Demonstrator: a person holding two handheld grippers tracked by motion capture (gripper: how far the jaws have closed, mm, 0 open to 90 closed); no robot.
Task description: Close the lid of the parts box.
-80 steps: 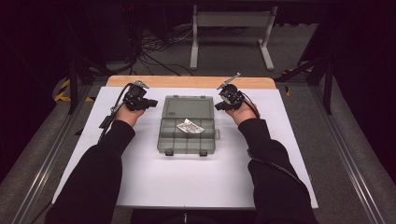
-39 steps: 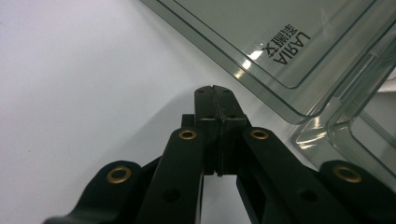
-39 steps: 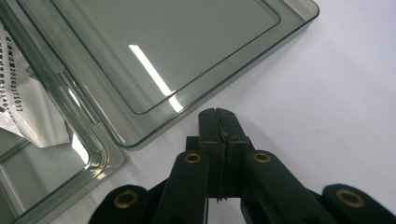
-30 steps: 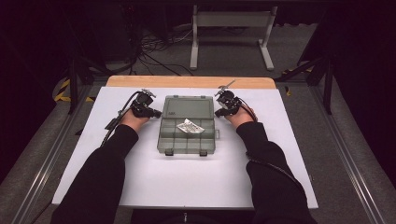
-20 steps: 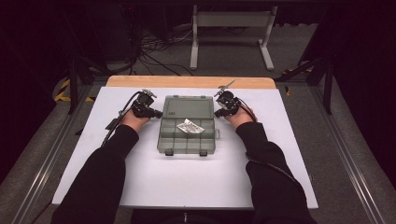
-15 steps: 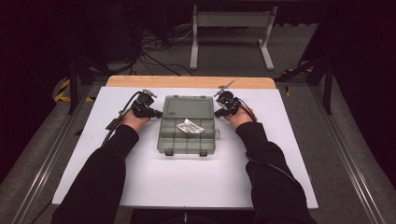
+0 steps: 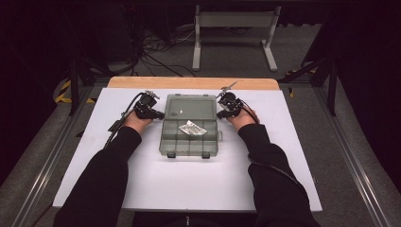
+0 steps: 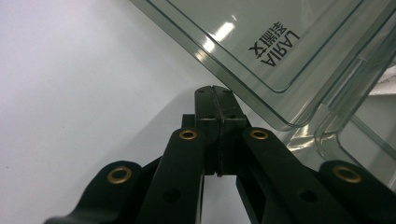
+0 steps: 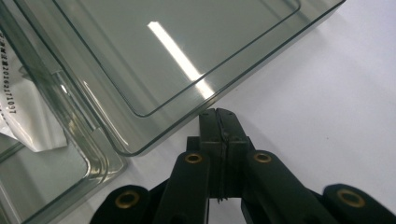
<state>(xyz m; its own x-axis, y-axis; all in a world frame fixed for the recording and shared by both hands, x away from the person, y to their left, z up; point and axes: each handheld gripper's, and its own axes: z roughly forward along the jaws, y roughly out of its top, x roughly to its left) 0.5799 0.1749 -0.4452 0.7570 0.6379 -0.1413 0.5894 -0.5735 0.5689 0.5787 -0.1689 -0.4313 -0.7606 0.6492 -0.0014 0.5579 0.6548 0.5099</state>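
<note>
A clear grey-green plastic organizer box point(image 7: 190, 142) lies in the middle of the white table point(image 7: 189, 184), its lid point(image 7: 190, 106) folded back away from me. A white paper packet point(image 7: 190, 128) rests in one compartment. My left gripper point(image 7: 161, 115) is shut and empty, its tip right at the lid's left edge point(image 8: 243, 88); the shut jaws point(image 8: 215, 88) meet beside the lid's rim. My right gripper point(image 7: 219, 115) is also shut and empty, with its tip point(image 9: 218, 112) close against the lid's right edge point(image 9: 187, 123). Whether either tip touches the lid I cannot tell.
A strip of wooden tabletop point(image 7: 194, 82) shows behind the white sheet. Beyond it stand a grey metal frame point(image 7: 234, 33) and loose cables point(image 7: 156, 52) on the floor. Two latches point(image 7: 170, 154) sit on the box's near side.
Since the earliest frame both grippers have come slightly inward to the lid's sides. Over the last second nothing has visibly moved.
</note>
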